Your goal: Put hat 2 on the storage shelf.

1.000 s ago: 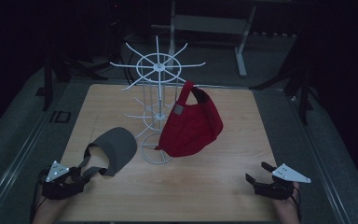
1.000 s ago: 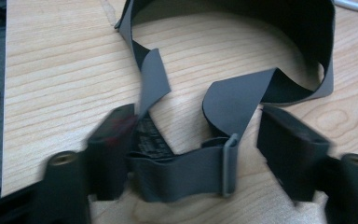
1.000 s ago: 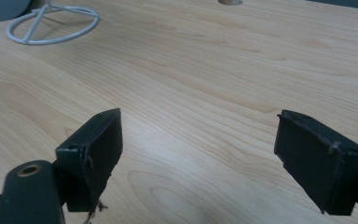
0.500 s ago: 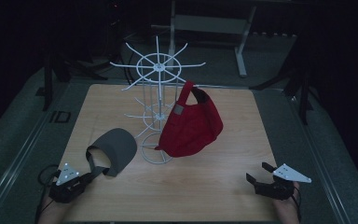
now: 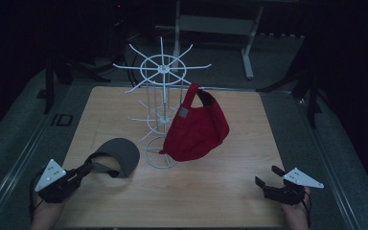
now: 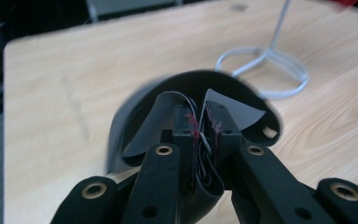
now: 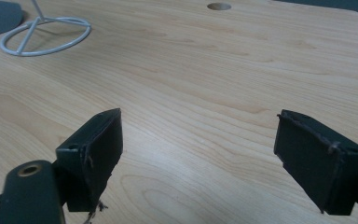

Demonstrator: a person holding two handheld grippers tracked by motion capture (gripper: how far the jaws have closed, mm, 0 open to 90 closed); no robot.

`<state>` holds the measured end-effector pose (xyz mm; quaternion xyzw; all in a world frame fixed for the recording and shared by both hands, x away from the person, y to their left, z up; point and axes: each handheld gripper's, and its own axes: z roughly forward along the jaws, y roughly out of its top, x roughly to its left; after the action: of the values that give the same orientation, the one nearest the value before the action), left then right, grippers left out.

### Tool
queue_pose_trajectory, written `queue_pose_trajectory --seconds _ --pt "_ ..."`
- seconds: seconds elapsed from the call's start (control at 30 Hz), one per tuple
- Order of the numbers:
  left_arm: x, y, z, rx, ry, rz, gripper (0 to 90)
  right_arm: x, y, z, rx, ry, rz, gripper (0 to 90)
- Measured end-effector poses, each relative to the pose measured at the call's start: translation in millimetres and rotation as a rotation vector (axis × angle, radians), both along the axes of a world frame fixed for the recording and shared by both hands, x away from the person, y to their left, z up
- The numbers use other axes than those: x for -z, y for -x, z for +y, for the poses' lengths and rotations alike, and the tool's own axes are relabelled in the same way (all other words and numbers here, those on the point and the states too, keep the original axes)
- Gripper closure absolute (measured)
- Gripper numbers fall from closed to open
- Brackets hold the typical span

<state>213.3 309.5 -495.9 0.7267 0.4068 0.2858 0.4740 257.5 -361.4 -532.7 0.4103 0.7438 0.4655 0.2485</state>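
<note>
Here the left gripper (image 6: 204, 140) pinches the grey cap (image 5: 117, 155) by its folded rear band, a light, soft fabric likely to sag; grip near the stiffer brim.

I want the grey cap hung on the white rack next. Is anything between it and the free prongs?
Nothing stands on the bare table between. The left tool grips the grey cap; the red cap hangs on the white rack's right, left prongs free.

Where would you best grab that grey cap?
Probably by the thin strap at its back, coming in low from the person's side. The left gripper is shut on that folded band of the grey cap, while the stiff brim points away toward the wire rack.
</note>
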Motion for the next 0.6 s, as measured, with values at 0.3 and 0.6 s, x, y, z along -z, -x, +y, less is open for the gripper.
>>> queue_pose_trajectory --seconds 0.3,0.6 --pt "-49.5 -7.3 -13.4 0.051 0.043 -0.114 84.3 4.6 2.8 -2.4 0.033 -0.006 -0.009 16.0" --pt "-90.6 -6.7 -15.7 0.058 0.043 -0.205 84.3 8.3 2.2 -7.0 0.046 -0.024 -0.015 16.0"
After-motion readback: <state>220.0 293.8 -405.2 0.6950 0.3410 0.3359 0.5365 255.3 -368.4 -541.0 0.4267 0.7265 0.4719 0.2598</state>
